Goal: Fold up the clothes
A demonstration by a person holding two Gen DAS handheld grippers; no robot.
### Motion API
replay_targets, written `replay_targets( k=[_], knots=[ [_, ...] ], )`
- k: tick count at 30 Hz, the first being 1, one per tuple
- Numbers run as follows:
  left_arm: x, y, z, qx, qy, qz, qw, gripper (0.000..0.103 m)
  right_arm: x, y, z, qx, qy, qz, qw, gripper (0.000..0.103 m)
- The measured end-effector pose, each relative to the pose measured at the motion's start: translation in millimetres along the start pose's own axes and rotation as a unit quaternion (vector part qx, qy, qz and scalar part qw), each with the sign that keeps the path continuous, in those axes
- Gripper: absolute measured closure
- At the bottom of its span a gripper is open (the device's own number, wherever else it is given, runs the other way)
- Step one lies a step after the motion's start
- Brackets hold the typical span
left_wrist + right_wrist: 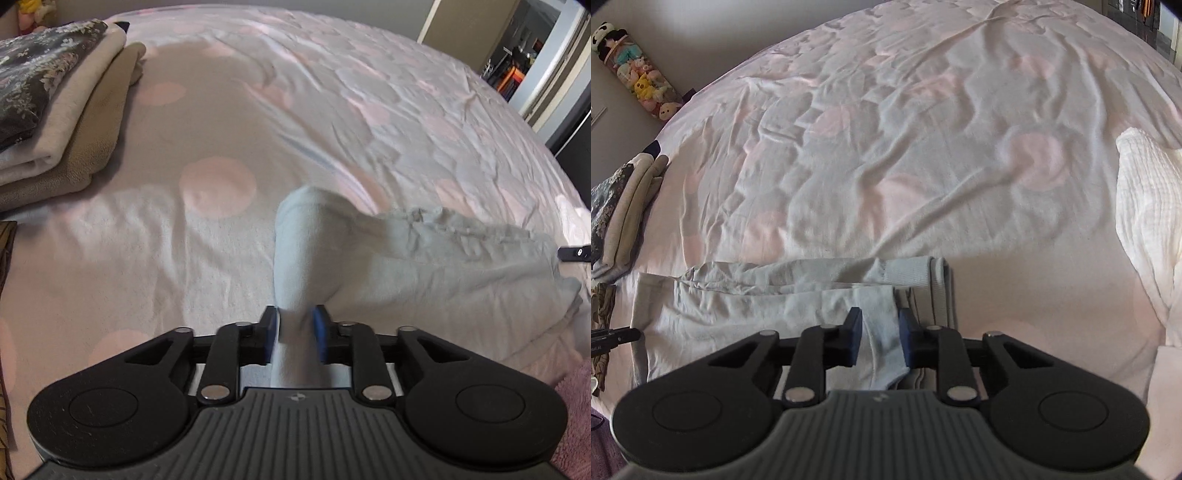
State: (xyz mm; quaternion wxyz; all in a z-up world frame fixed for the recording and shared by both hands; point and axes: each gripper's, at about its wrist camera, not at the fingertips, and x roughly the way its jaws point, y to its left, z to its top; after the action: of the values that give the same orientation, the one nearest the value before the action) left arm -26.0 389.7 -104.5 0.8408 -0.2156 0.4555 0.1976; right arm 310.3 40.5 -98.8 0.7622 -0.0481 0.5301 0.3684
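Between the left gripper's narrowly parted fingers runs a lifted strip of pale grey garment; whether the pads press it I cannot tell. Likewise a band of it passes between the right gripper's fingers. Ahead of both, it lies partly folded on the spotted bedsheet. Beyond the left fingers sits a folded stack; this piece needs more folds.

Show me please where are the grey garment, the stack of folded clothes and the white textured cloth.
grey garment (738,317): right wrist view, on its flat part lying on the bed.
stack of folded clothes (55,122): left wrist view, on the beige layer in the middle.
white textured cloth (1148,206): right wrist view, on its crinkled upper surface.
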Motion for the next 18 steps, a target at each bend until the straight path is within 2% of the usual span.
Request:
replay_targets(
  k=[3, 10, 18],
  knots=[
    [-6.5, -2.0, 2.5, 0.003, -0.024, 0.007, 0.9997, 0.059, 11.0, -7.5, -2.8, 0.009, 0.013, -0.008, 1.000, 0.077],
    [-1.6, 2.5, 1.5, -0.012, -0.019, 0.012, 0.9997, 0.059, 16.1, -17.4, -11.6, 0.016, 0.007, -0.006, 1.000, 0.077],
    [-0.7, 4.4, 0.5, -0.020, -0.019, 0.011, 0.9996, 0.059, 23.7, -14.7, -16.1, 0.009, 0.020, -0.015, 1.000, 0.079]
  ],
)
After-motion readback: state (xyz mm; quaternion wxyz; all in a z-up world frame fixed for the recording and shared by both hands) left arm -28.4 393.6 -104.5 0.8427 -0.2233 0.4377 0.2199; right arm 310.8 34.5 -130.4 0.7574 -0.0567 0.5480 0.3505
